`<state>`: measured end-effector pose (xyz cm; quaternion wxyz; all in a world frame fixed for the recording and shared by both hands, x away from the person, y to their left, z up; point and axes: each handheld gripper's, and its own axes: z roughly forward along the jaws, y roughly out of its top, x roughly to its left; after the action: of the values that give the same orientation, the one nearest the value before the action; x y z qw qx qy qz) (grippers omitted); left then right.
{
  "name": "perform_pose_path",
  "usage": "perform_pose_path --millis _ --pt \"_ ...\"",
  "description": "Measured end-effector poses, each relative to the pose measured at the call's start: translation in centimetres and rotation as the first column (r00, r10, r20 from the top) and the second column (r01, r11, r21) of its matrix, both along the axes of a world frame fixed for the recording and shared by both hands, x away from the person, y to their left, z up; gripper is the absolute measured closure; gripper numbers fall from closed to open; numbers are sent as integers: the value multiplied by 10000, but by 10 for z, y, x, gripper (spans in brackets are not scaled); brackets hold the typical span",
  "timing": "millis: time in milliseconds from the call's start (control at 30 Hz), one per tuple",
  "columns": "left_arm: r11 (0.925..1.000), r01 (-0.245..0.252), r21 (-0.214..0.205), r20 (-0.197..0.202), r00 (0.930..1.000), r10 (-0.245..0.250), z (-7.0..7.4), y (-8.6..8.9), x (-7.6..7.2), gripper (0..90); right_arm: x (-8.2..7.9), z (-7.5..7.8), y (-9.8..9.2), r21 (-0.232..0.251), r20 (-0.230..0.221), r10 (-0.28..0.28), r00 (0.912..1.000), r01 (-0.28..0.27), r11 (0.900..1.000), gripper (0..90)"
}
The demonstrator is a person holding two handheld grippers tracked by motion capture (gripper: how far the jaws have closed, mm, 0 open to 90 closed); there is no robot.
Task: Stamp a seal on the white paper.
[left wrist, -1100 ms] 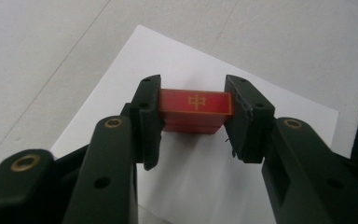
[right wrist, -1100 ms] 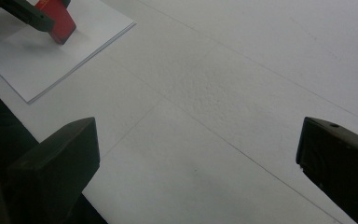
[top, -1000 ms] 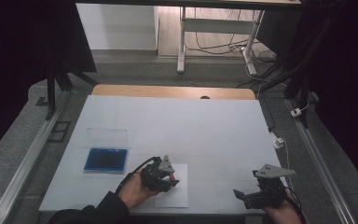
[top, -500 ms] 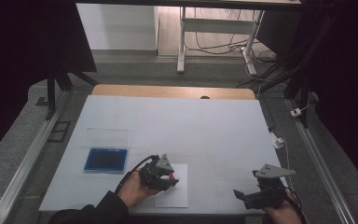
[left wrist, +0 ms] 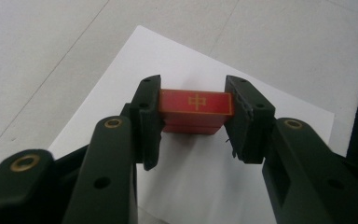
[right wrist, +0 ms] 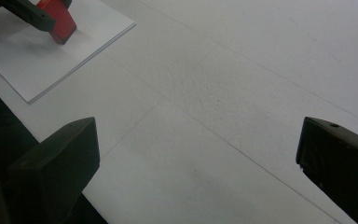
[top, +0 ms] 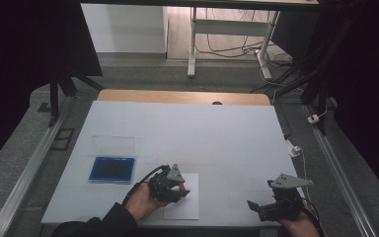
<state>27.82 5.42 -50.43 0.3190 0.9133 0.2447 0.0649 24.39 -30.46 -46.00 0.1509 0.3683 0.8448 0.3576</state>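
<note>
The left gripper is clamping a red block between its jaws, gold character facing up, pads pressing both ends. The block is hovering at or just above a white sheet lying by the tabletop's near edge; whether it is touching the sheet is unclear. The right gripper is holding its jaws wide with nothing between them, near the tabletop's near right corner, well apart from the block. A blue pad is lying toward the left edge.

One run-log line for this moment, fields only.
left gripper: shut on red stamp | over white paper sheet | right gripper: open, idle | blue ink pad: untouched
</note>
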Motion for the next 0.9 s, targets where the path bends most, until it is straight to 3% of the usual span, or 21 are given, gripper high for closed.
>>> perform_pose_path --millis 200,300,500,633,900 --pt "9983 -327 -486 -581 9979 299 1 4 6 582 0 0 0 -1 -5 4 10000 -4 10000 0" --pt "9938 -516 -990 -876 9952 429 4 10 9 581 0 0 0 -1 -9 -7 10000 7 10000 0" --pt "9833 -711 -1672 -739 9955 594 18 20 8 581 0 0 0 -2 -11 -9 10000 9 10000 0" --pt "9820 -719 -1745 -633 9961 617 24 24 7 581 0 0 0 -1 -8 -7 10000 7 10000 0" --pt "9891 -775 -1249 -338 9967 738 29 27 4 581 0 0 0 -4 12 5 10000 -5 10000 0"
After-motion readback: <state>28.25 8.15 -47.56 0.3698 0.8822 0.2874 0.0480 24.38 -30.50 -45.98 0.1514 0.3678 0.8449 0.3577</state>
